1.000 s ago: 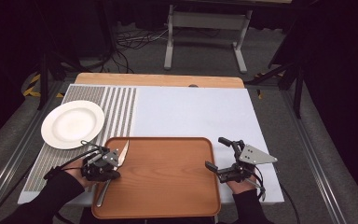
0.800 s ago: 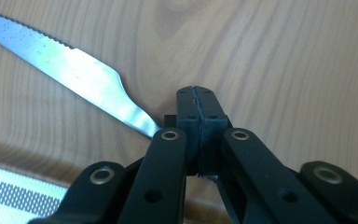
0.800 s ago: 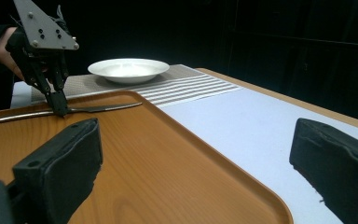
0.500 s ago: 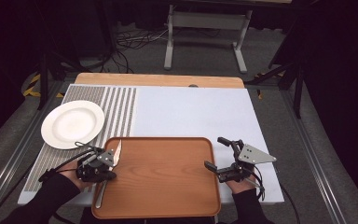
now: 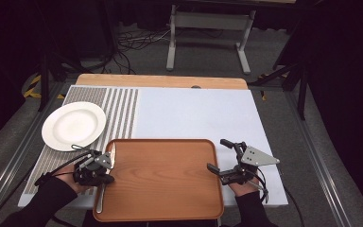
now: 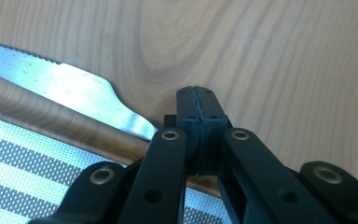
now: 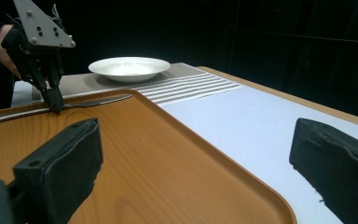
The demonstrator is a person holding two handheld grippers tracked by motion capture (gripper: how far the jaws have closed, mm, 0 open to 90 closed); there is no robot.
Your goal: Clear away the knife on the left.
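Note:
A table knife (image 5: pixel 100 198) lies along the left rim of a wooden tray (image 5: pixel 170 179), blade pointing to the far side. My left gripper (image 5: pixel 106 163) points down at it, shut on the knife where blade meets handle. In the left gripper view the pads meet at the left gripper's tip (image 6: pixel 196 93), and the serrated knife blade (image 6: pixel 74 88) runs out to the left over the tray (image 6: pixel 261 56). My right gripper (image 5: pixel 216 154) rests open at the tray's right edge. In the right gripper view, the right gripper (image 7: pixel 198 163) is wide apart above the tray (image 7: pixel 144 154), facing the left gripper (image 7: pixel 55 105) and the knife (image 7: pixel 98 101).
A white plate (image 5: pixel 74 126) sits on the striped part of the placemat (image 5: pixel 123 109), beyond and left of the tray; it appears as a white plate (image 7: pixel 128 67) in the right gripper view. The plain pale mat (image 5: pixel 194 113) spreads behind the tray. Dark floor surrounds the table.
My left gripper has shifted slightly left, and the knife has gone with it toward the tray's left rim. The right gripper has stayed where it was.

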